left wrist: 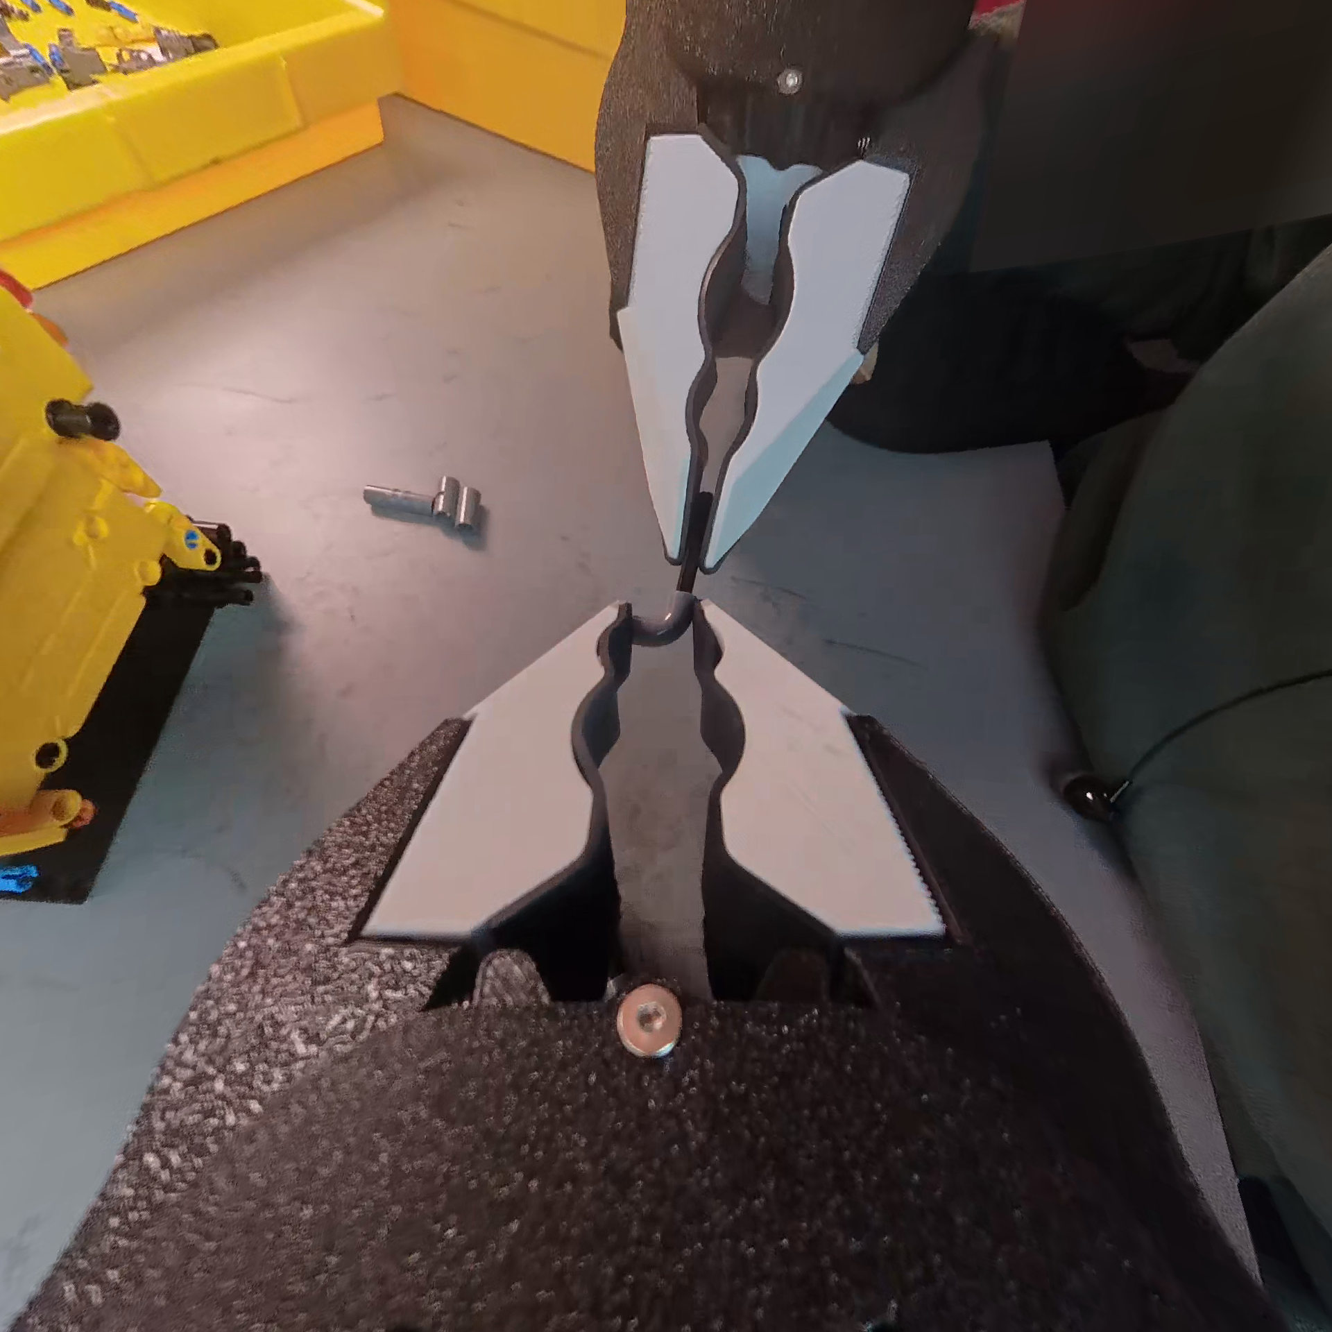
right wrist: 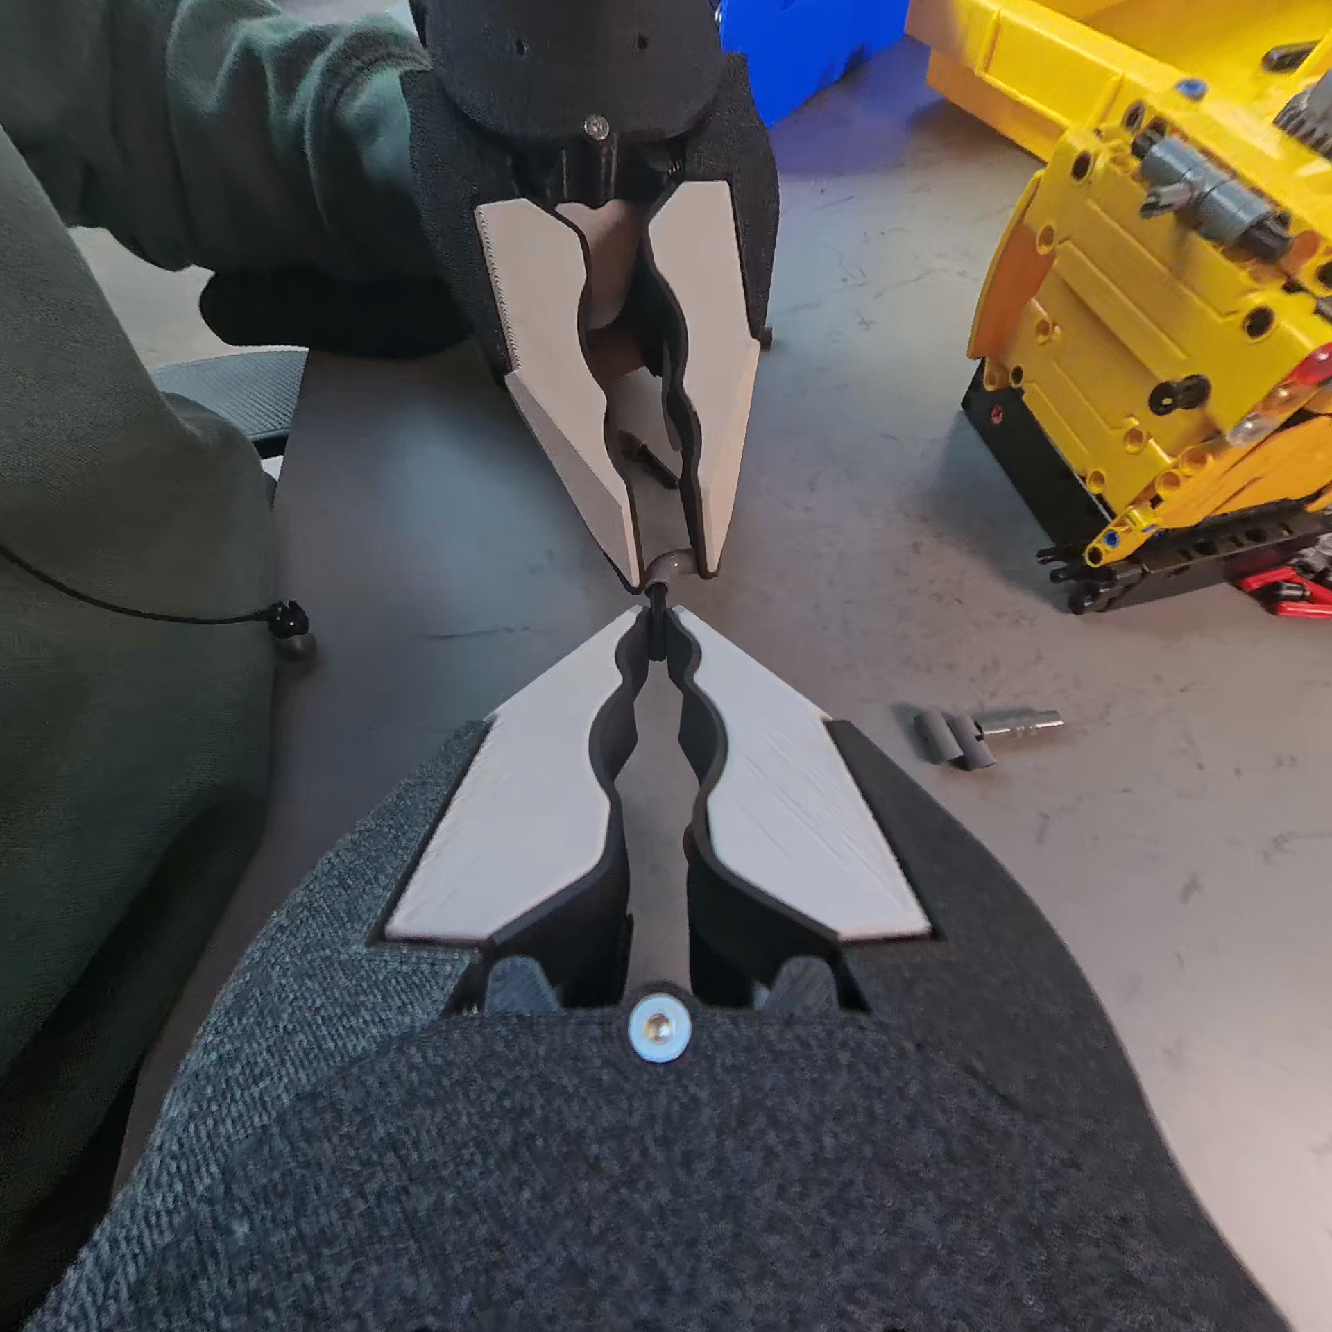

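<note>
Left gripper (left wrist: pixel 659 620) pinches grey elbow (left wrist: pixel 659 631); blue bin (right wrist: pixel 807 50) only rightward.

Two grippers meet tip to tip over the table (left wrist: pixel 432 303). Left gripper (left wrist: pixel 659 620) pinches a curved connector piece (left wrist: pixel 656 628); right gripper (left wrist: pixel 693 558) opposite pinches a thin pin (left wrist: pixel 690 562) touching it. Loose small part (left wrist: pixel 429 501) lies to the left; brick-built model (left wrist: pixel 79 613) farther left; parts tray (left wrist: pixel 180 108) behind, w/ small pieces in it.
</note>
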### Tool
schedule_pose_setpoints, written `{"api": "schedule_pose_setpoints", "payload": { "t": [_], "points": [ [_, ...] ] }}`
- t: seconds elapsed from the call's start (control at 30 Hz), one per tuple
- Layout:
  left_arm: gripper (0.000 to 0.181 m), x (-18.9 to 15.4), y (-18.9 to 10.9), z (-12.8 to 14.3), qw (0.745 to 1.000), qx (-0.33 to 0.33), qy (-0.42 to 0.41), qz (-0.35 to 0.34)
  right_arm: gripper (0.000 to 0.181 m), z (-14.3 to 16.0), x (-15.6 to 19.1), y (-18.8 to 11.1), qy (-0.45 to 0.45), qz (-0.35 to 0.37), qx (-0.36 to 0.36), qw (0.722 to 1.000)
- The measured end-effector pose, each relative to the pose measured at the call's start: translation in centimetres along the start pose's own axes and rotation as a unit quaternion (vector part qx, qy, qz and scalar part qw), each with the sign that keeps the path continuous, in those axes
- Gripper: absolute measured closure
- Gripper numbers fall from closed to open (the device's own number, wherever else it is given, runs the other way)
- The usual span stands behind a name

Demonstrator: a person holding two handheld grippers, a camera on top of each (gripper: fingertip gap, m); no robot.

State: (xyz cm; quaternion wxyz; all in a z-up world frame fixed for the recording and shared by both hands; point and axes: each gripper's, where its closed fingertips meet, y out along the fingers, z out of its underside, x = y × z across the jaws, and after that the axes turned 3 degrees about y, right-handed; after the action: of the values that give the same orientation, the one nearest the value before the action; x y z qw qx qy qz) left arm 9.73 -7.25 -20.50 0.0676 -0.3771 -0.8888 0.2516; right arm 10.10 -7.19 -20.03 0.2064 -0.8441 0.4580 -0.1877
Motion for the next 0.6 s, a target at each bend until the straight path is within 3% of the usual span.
{"api": "schedule_pose_setpoints", "payload": {
  "t": [0.3, 0.6],
  "points": [
    [0.167, 0.0, 1.2, 3.2, 0.994, 0.103, 0.031, -0.014, 0.179, 2.6, 0.0, 2.0, -0.021, 0.012, 0.074, 0.997],
    [0.165, -0.2, 1.1, 3.8, 0.992, 0.115, 0.051, 0.008, 0.178, 3.1, 0.2, 2.5, -0.073, 0.014, 0.084, 0.994]
  ]
}}
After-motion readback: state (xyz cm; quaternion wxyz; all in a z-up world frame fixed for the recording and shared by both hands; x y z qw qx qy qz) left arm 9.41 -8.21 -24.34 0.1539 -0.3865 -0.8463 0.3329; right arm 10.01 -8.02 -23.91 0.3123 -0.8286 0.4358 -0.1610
